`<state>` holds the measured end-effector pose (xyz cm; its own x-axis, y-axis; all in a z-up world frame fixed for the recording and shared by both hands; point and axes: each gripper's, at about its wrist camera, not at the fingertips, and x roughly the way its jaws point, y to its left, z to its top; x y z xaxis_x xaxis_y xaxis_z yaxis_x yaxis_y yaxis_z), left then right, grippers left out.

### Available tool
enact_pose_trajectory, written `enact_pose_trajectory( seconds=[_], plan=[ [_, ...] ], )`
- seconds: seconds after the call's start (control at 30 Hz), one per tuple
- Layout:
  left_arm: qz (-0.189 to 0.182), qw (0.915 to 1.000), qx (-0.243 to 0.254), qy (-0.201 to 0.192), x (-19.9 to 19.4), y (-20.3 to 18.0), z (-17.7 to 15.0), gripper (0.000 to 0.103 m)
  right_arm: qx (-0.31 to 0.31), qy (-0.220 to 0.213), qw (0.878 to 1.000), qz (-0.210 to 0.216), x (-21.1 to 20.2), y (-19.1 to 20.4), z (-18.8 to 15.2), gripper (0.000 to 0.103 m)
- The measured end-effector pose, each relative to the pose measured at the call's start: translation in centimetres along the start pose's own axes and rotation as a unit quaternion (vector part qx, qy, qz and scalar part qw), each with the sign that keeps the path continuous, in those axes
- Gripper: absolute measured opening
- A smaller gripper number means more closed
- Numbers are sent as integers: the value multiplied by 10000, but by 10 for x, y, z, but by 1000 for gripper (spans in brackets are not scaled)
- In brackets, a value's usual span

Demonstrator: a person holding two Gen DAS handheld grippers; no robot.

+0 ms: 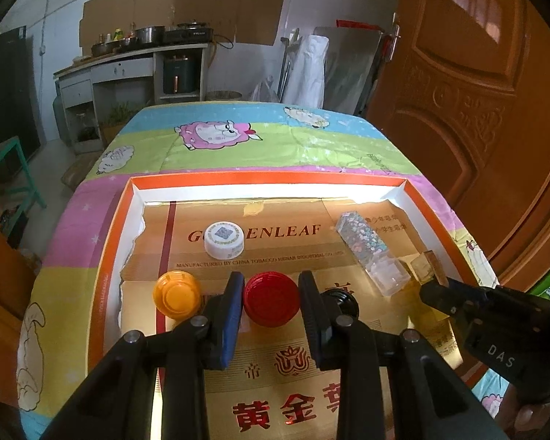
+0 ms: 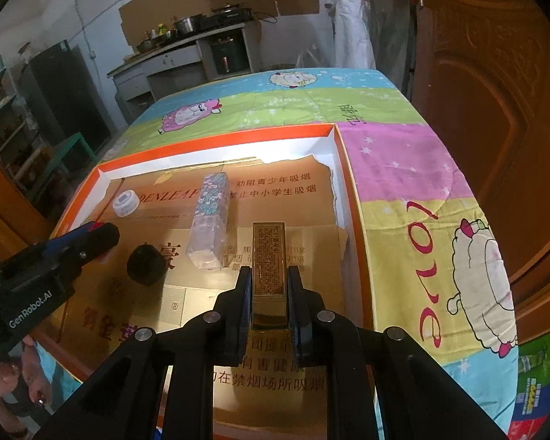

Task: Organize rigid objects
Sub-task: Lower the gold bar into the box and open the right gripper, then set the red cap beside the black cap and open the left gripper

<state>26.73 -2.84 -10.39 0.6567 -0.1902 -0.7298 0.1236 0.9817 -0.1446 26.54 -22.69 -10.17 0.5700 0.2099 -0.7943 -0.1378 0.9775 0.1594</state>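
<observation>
My left gripper (image 1: 270, 282) is shut on a red ribbed cap (image 1: 271, 302), which its two pads press from the sides, over the gold-printed floor of an orange-rimmed tray (image 1: 267, 178). Left of it lies a yellow cap (image 1: 178, 295), behind it a white cap (image 1: 224, 239), and right of it a black cap (image 1: 343, 300). My right gripper (image 2: 268, 273) is shut on a narrow gold box (image 2: 268, 253) that points away from the camera, just above the tray's right part. A clear glittery box (image 2: 209, 220) lies to its left.
The tray's white inner wall (image 2: 343, 179) stands just right of the gold box. The tray rests on a cartoon-sheep cloth (image 2: 414, 168) over a table. A brown door (image 1: 469, 84) stands at the right. A person's hand (image 2: 29, 377) shows at the lower left.
</observation>
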Motion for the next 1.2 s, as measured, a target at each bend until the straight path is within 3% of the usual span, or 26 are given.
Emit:
enact_pose_trajectory(
  seconds=[0.73,0.83,0.97,1.2],
  plan=[
    [-20,9996,-4,267,16,2,-4,31,-210,-16,9995,-239,7,6,0,20],
    [-55,9996,-20,275,15,3,-4,31,-212,-91,9995,-208,4,6,-1,23],
    [-63,9996,-67,253,10,4,-5,40,-192,-207,9993,-235,-4,5,0,38],
    [-92,9998,-82,128,-7,1,-6,40,-101,-258,9994,-196,-16,4,-3,38]
  ],
)
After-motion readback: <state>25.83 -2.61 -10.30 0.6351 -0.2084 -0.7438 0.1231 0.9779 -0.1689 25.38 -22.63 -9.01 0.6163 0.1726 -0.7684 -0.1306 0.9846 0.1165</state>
